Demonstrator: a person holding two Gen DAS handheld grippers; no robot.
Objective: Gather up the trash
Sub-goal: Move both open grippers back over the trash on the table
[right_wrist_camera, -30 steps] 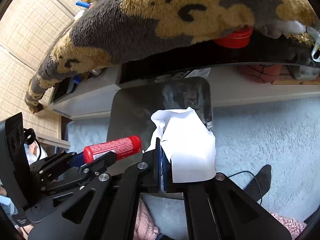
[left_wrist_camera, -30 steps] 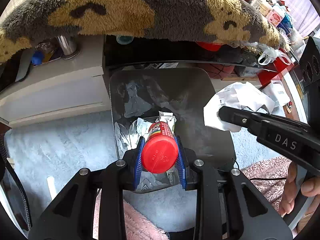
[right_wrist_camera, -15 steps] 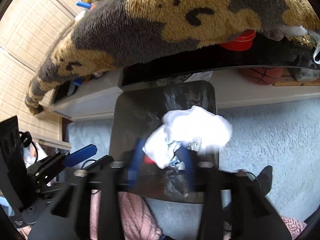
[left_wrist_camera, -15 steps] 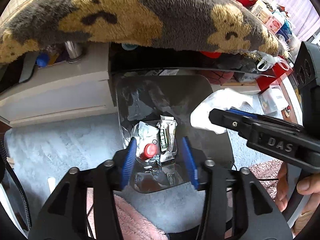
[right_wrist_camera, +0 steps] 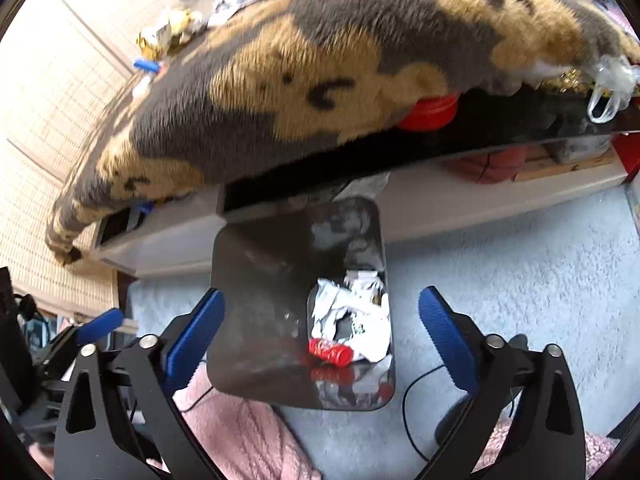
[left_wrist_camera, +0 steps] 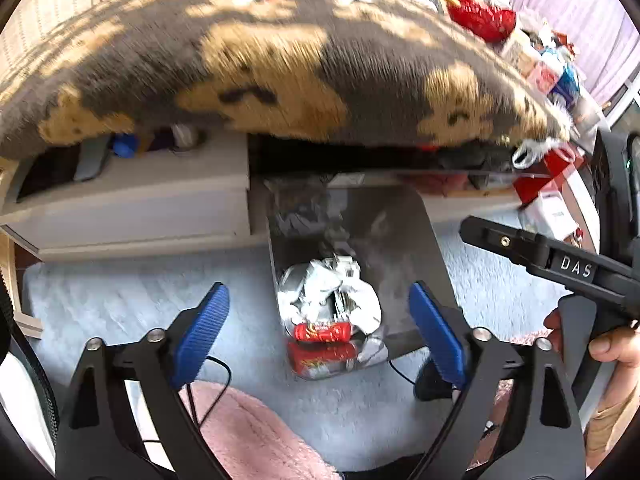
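Note:
A shiny dark metal bin (left_wrist_camera: 400,232) stands on the pale blue carpet. In it lie a red bottle (left_wrist_camera: 322,331), crumpled white paper (left_wrist_camera: 360,308) and foil wrappers. My left gripper (left_wrist_camera: 317,292) hangs above the bin, its jaws opening wide with nothing between the blue pads. In the right wrist view the same bin (right_wrist_camera: 260,280) holds the red bottle (right_wrist_camera: 331,352) and white paper (right_wrist_camera: 360,320). My right gripper (right_wrist_camera: 323,297) is over it, jaws also opening and empty. Its black finger (left_wrist_camera: 520,248) shows at the right in the left wrist view.
A brown and grey fleece blanket (left_wrist_camera: 280,60) overhangs a low white shelf (left_wrist_camera: 140,208) just behind the bin. Pink fluffy fabric (left_wrist_camera: 248,432) lies near the bin's front. A black cable (right_wrist_camera: 416,392) runs over the carpet (right_wrist_camera: 520,272). A hand (left_wrist_camera: 612,348) holds the right gripper.
The left gripper let go of the red bottle and the right let go of the white paper. Both things now lie in the bin. Both grippers opened wide and rose.

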